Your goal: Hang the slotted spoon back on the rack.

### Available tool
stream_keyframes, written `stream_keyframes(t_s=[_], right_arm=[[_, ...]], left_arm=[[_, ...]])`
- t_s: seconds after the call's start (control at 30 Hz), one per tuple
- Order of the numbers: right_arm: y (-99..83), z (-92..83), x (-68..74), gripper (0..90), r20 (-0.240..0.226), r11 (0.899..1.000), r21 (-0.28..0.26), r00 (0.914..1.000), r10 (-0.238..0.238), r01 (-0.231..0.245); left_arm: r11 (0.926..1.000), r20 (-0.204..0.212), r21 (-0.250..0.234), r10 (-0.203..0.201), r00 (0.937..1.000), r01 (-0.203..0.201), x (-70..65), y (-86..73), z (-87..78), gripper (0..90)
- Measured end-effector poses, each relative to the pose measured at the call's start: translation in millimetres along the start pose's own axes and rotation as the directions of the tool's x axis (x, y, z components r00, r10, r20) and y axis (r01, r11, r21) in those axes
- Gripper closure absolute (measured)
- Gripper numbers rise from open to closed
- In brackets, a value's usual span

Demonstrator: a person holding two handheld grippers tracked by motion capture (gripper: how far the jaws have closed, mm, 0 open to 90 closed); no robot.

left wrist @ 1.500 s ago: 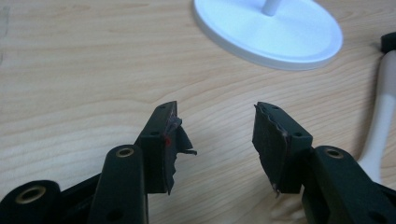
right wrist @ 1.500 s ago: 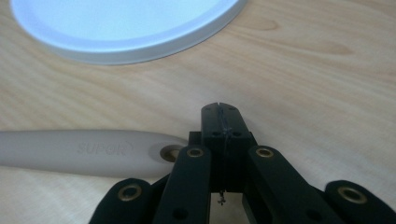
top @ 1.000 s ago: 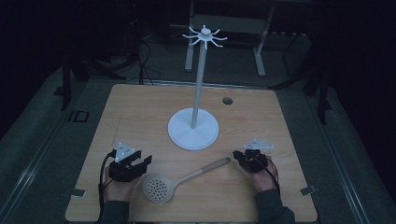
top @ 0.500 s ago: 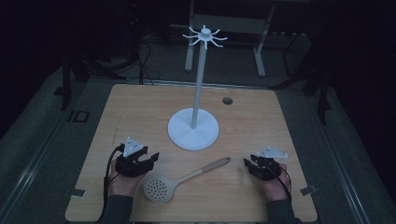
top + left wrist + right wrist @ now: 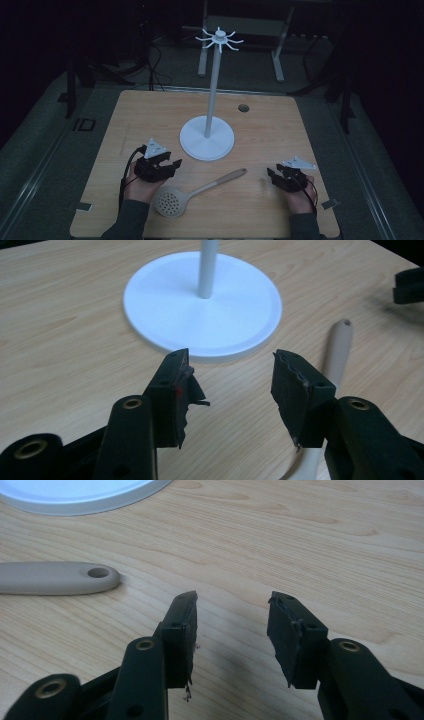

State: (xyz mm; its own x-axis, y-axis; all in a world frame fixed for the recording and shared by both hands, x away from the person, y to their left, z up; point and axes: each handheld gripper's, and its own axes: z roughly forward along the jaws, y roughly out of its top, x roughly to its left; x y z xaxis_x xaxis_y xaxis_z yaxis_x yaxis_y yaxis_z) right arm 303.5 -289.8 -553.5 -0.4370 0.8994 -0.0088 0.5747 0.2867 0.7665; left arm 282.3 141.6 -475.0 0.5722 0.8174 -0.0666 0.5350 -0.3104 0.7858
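Beige plastic, the long-handled skimmer spoon with its round perforated bowl lay flat on the pale wooden counter, bowl toward seven o'clock and handle running up toward two o'clock, its hanging hole at the far tip. Nothing had been lifted: the spoon rested untouched between the two tools, and the white hook stand, a broad round base with a tall thin pole crowned by a ring of small hooks, stood at twelve o'clock from it with every visible hook bare. The left hand-held gripper sat at about ten o'clock from the spoon's bowl, near it but apart, its jaws spread wide and holding nothing; in the left gripper view those jaws framed the rim of the stand's base, with the spoon's handle passing just beside the right jaw. The right hand-held gripper lay at three o'clock from the handle tip, likewise released and empty, and in the right gripper view the holed end of the handle showed off to its left, clear of the jaws. By this judgement the work stood at its very start: grasping the spoon, raising it, and hanging it by the hole on a hook all remained.
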Motion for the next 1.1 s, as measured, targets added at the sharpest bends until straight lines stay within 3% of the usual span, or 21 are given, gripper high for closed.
stream_keyframes(t_s=[0.17,0.27,0.77,1.0,1.1], right_arm=[[-3.4,-1.2,-5.7,54.7,0.012,1.000,-0.009,0.9996,0.024,-0.024],[-7.2,0.5,-9.8,54.7,0.019,0.999,-0.004,0.9992,0.035,-0.035],[-12.8,-0.9,-19.1,54.8,0.039,0.998,-0.003,0.9970,0.067,-0.067],[-14.4,-1.3,-23.1,55.0,0.052,0.998,0.000,0.9963,0.068,-0.068],[-14.4,-1.5,-22.4,55.0,0.056,0.998,0.001,0.9967,0.060,-0.060]], left_arm=[[0.9994,0.023,0.010,0.034,0.9992,-0.034,-6.9,11.8,5.8,52.4],[0.9994,0.042,0.012,0.031,0.9986,-0.032,-11.1,19.0,9.3,51.5],[0.9913,0.058,0.063,0.112,0.9920,-0.116,-24.5,50.1,23.0,52.6],[0.9842,0.053,0.095,0.144,0.9881,-0.149,-28.1,58.3,28.6,55.1],[0.9758,0.057,0.125,0.174,0.9831,-0.180,-30.6,63.9,30.9,57.3]])
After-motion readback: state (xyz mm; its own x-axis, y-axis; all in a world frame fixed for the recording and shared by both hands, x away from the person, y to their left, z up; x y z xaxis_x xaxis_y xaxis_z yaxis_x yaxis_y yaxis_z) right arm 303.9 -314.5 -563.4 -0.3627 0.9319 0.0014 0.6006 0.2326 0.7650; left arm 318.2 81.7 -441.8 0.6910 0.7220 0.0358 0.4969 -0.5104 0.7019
